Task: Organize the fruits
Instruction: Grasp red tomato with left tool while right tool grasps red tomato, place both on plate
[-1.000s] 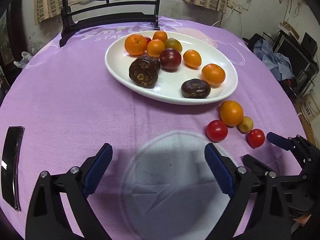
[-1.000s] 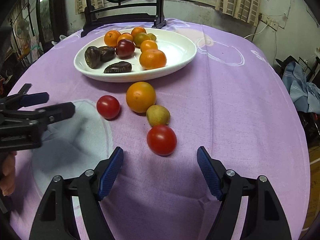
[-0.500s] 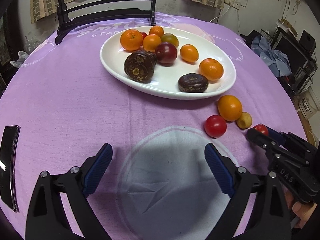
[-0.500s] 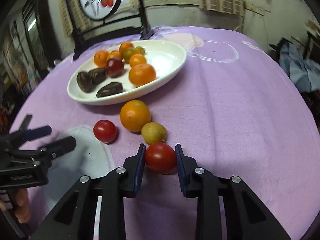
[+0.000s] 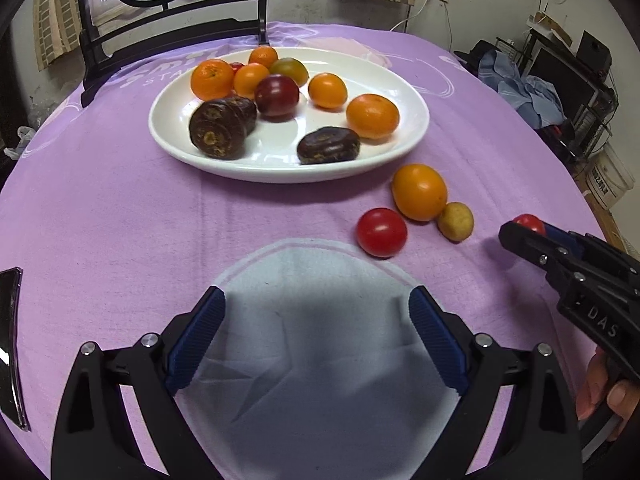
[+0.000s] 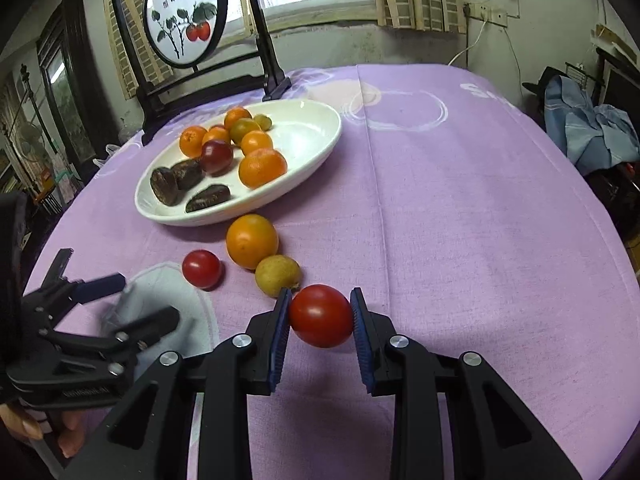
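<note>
Purple-clothed desk (image 6: 460, 220) under both claws. Right claw (image 6: 321, 316) clamps red tomato (image 6: 321, 316) between blue pads, apparently lifted off cloth. Just ahead-left of it: yellowish fruit (image 6: 277, 275), orange (image 6: 252, 241), second tomato (image 6: 201, 268). White plate (image 6: 320, 148) farther ahead. Left claw (image 5: 316, 340) gapes wide, nothing between pads.

On the table (image 6: 480, 220) a plate (image 6: 316, 136) holds fruit; just before it lie an orange (image 6: 252, 240), a tomato (image 6: 201, 268) to its left and a small fruit (image 6: 277, 275) beside it
</note>
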`<action>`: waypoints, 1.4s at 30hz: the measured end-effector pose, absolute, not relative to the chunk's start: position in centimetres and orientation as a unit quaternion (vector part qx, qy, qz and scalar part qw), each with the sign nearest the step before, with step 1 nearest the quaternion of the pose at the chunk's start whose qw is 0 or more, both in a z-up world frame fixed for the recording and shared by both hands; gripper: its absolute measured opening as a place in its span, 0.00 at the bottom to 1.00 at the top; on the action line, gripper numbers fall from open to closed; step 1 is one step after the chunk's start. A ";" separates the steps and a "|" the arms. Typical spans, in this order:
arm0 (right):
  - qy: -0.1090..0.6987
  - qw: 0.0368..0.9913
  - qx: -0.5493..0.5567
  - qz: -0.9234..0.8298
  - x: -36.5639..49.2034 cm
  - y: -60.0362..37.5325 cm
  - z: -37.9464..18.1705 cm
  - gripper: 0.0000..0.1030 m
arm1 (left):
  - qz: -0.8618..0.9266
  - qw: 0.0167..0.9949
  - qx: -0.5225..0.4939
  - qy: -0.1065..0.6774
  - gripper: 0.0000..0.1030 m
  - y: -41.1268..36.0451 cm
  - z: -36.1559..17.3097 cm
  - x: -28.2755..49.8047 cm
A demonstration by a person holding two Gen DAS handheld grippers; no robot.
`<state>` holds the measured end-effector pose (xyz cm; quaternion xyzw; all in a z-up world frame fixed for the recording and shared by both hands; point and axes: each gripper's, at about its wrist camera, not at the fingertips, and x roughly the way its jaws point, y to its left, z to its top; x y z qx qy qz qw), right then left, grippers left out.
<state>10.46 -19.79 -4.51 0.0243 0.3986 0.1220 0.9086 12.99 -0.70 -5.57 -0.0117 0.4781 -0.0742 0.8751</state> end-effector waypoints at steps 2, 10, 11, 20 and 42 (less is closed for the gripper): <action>0.392 0.911 0.026 0.126 10.3 -19.9 -4.1 0.30 | -0.079 0.871 -0.019 0.484 0.76 -1.2 -5.8 13.2; 0.384 0.912 0.034 0.140 9.8 -20.2 -3.5 0.30 | -0.066 0.874 0.034 0.481 0.61 -4.6 -6.1 15.5; 0.386 0.911 0.033 0.141 9.9 -20.2 -3.6 0.30 | -0.069 0.876 0.042 0.475 0.43 -4.9 -6.0 15.7; 0.398 0.905 0.019 0.148 10.0 -19.5 -4.2 0.30 | -0.088 0.873 0.022 0.480 0.28 -3.2 -4.8 14.3; 0.369 0.900 -0.021 0.229 12.0 -14.4 0.2 0.29 | -0.061 0.898 -0.018 0.434 0.28 2.3 1.1 16.9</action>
